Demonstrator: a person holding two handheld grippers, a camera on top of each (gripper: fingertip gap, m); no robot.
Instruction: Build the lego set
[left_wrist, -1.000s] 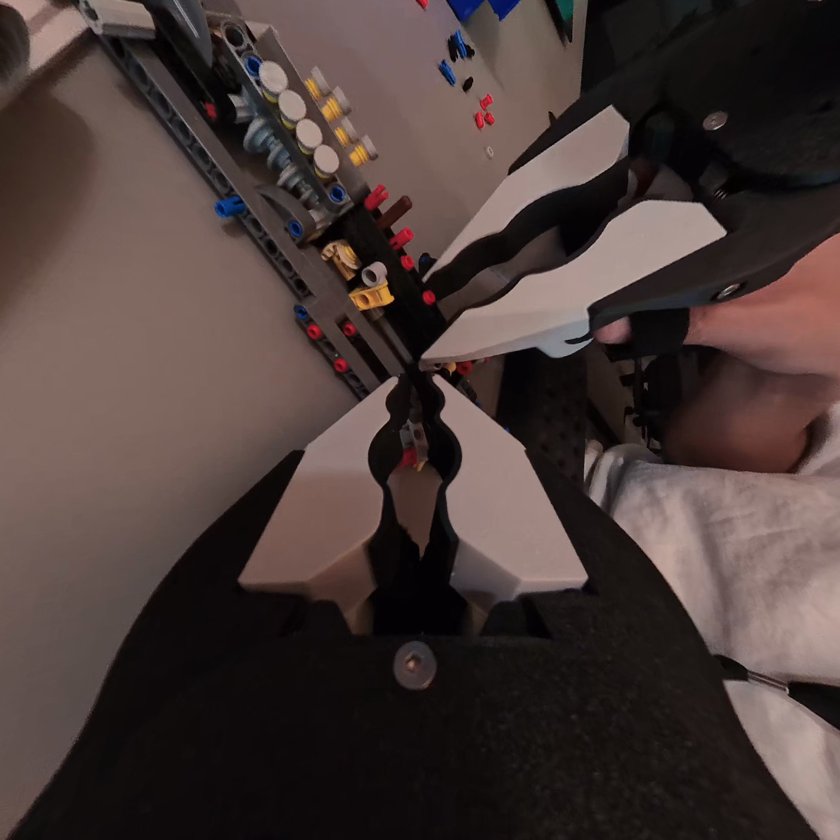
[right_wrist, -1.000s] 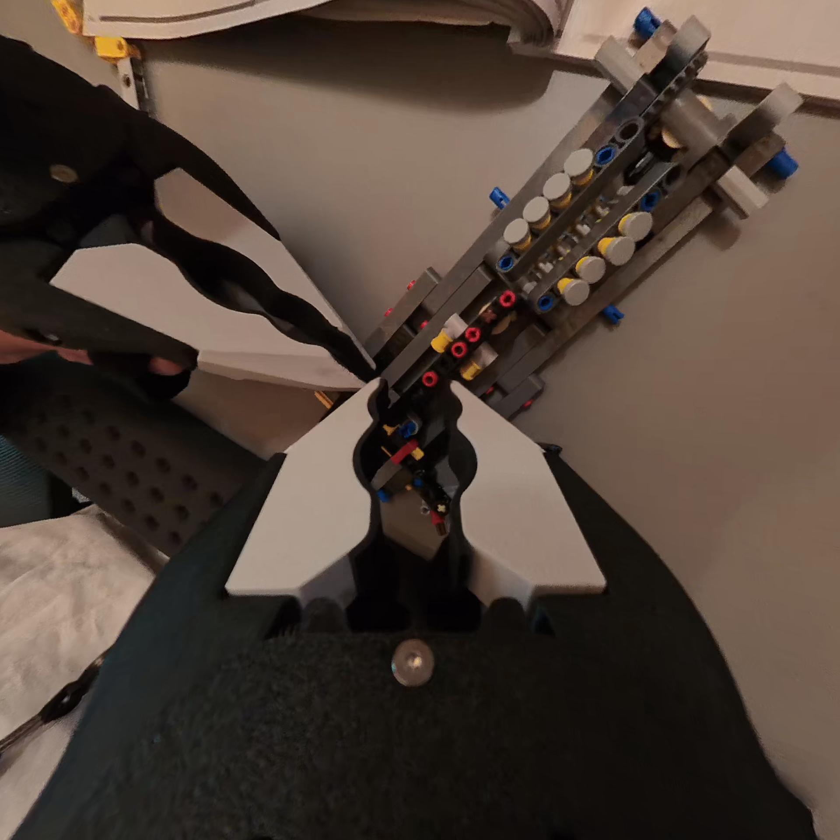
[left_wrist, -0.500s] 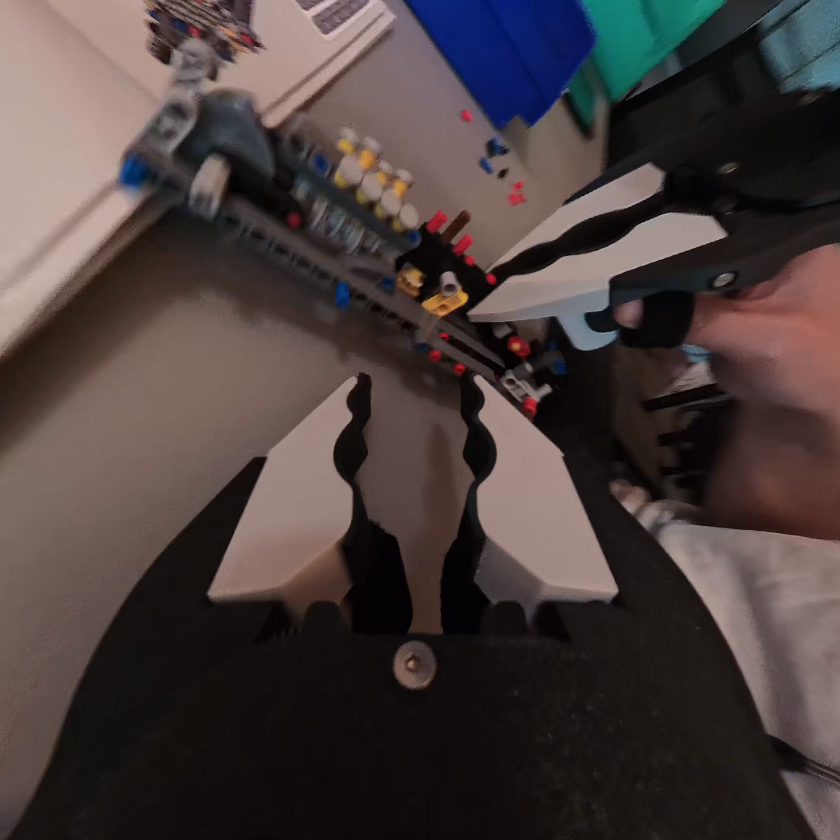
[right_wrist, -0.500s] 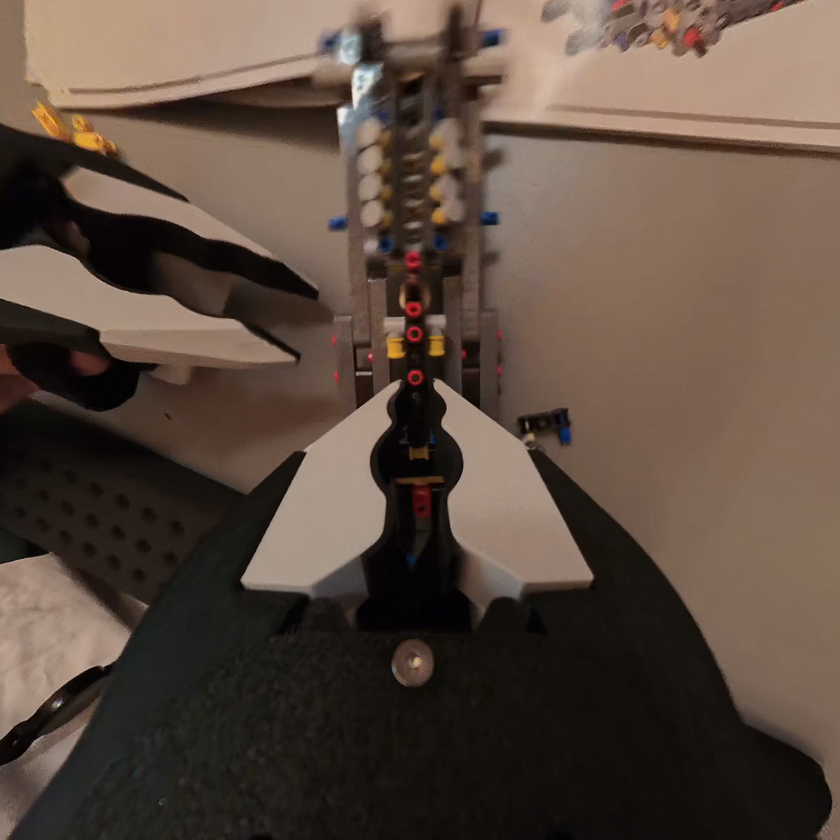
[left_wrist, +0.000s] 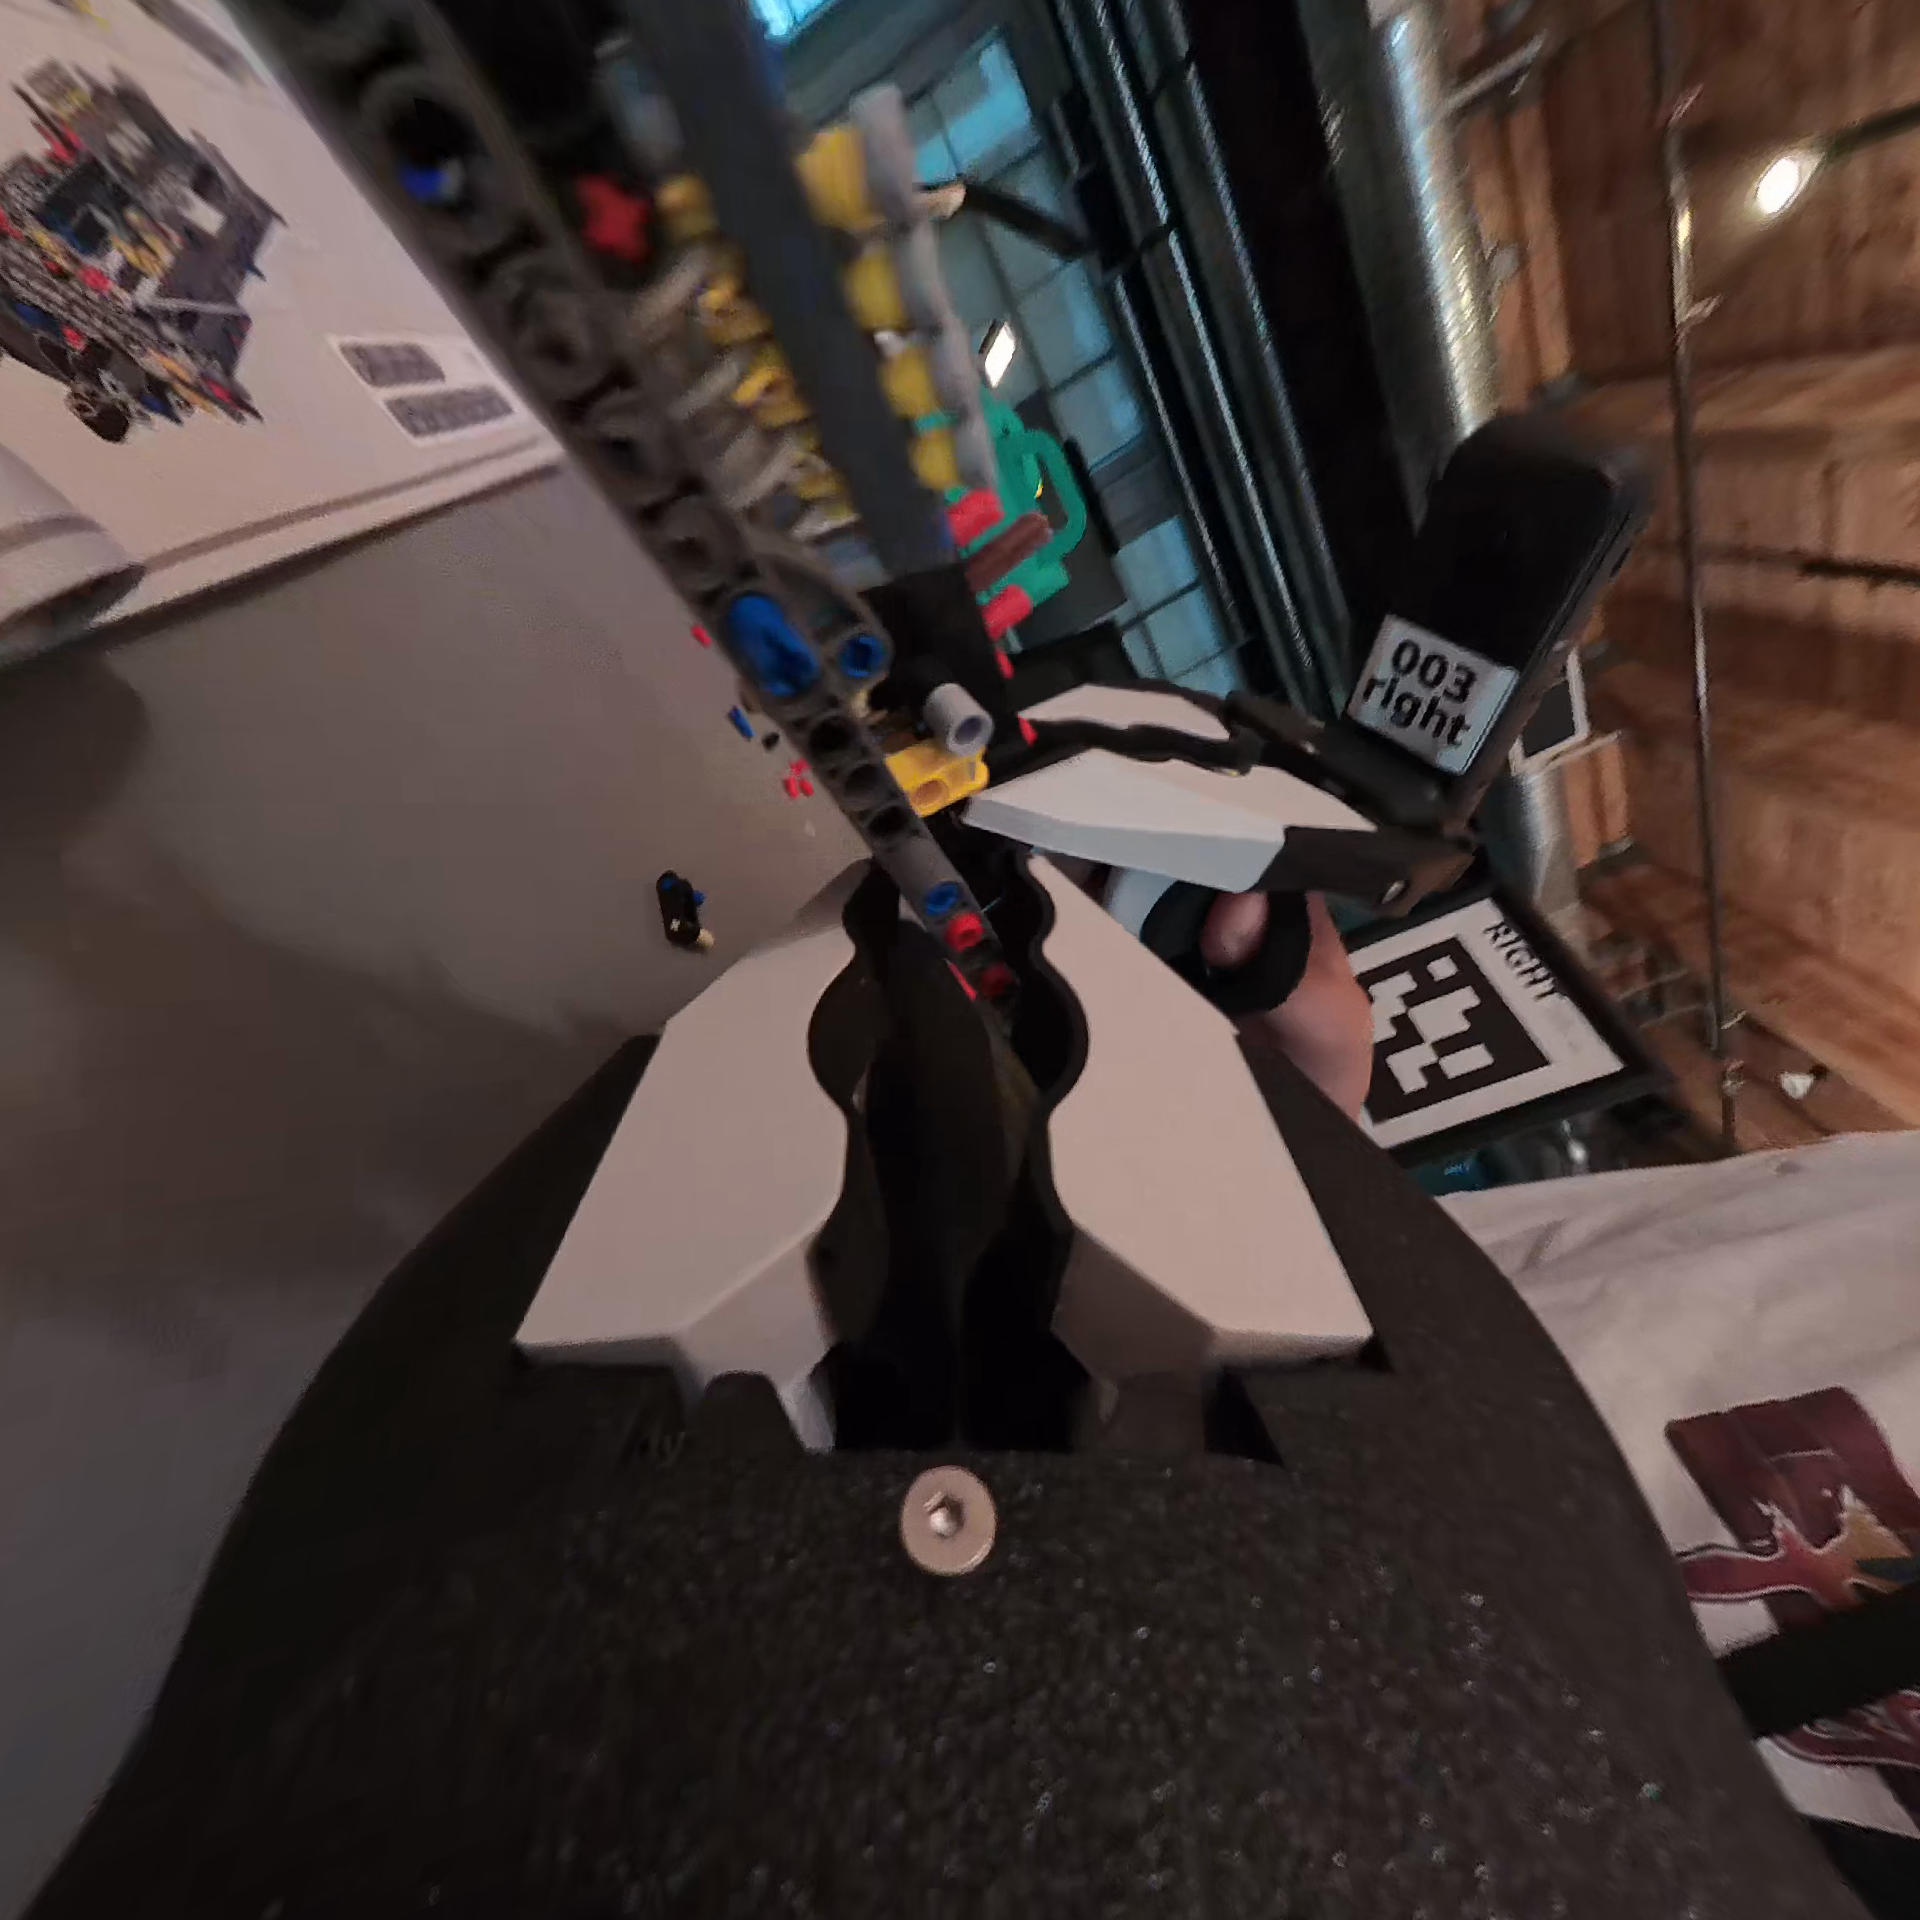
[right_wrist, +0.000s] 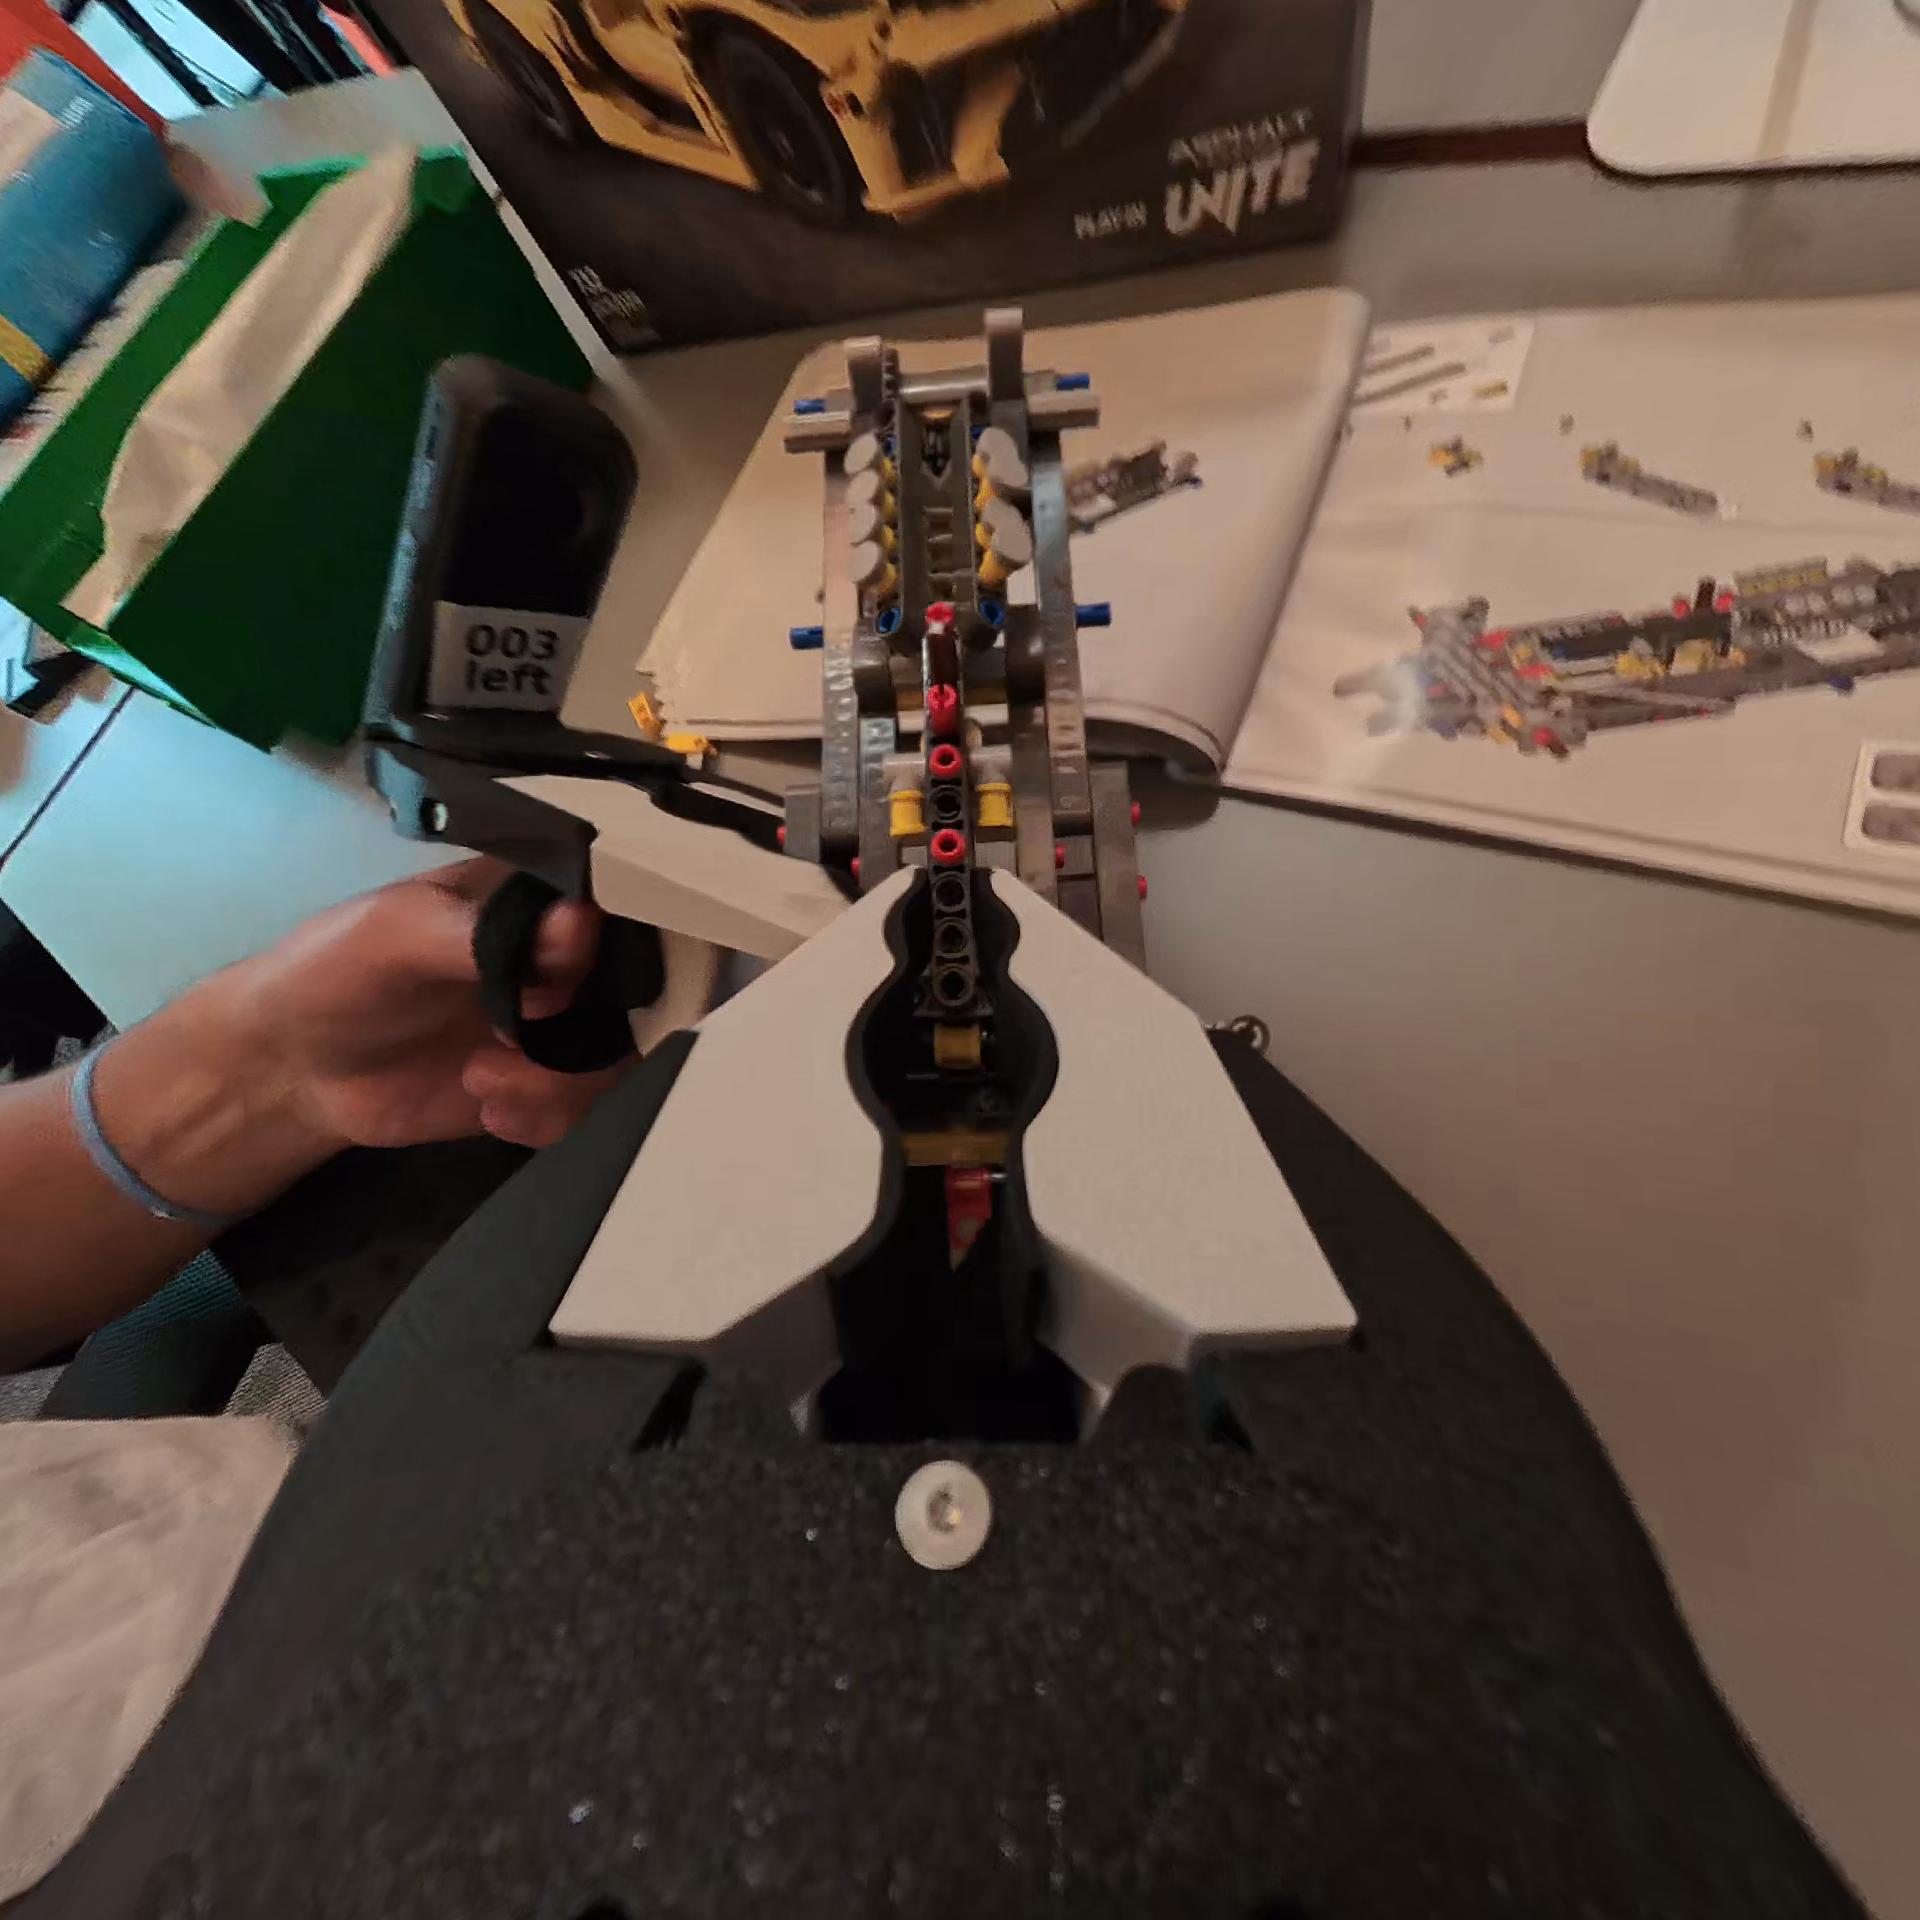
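Note:
The long grey and black lego chassis (left_wrist: 623, 416) with white cylinders, yellow and red pins is held up off the grey table, slanting up and away. It also shows in the right wrist view (right_wrist: 935, 582), end on. My left gripper (left_wrist: 956, 894) is shut on the near end of its grey side beam. My right gripper (right_wrist: 951, 883) is shut on the black central beam. In the left wrist view the right gripper (left_wrist: 987, 810) comes in from the right at the yellow connector. In the right wrist view the left gripper (right_wrist: 790, 883) meets the chassis from the left.
The open instruction booklet (right_wrist: 1299, 520) lies behind the chassis, with the set's dark box (right_wrist: 935, 156) and a green box (right_wrist: 260, 520) beyond. A small black piece with blue pins (left_wrist: 681, 909) and loose red and blue pins (left_wrist: 769, 748) lie on the table.
My left gripper, open and off the chassis half a second ago, has closed on the side beam. The right gripper kept its hold and the chassis has swung up off the table.

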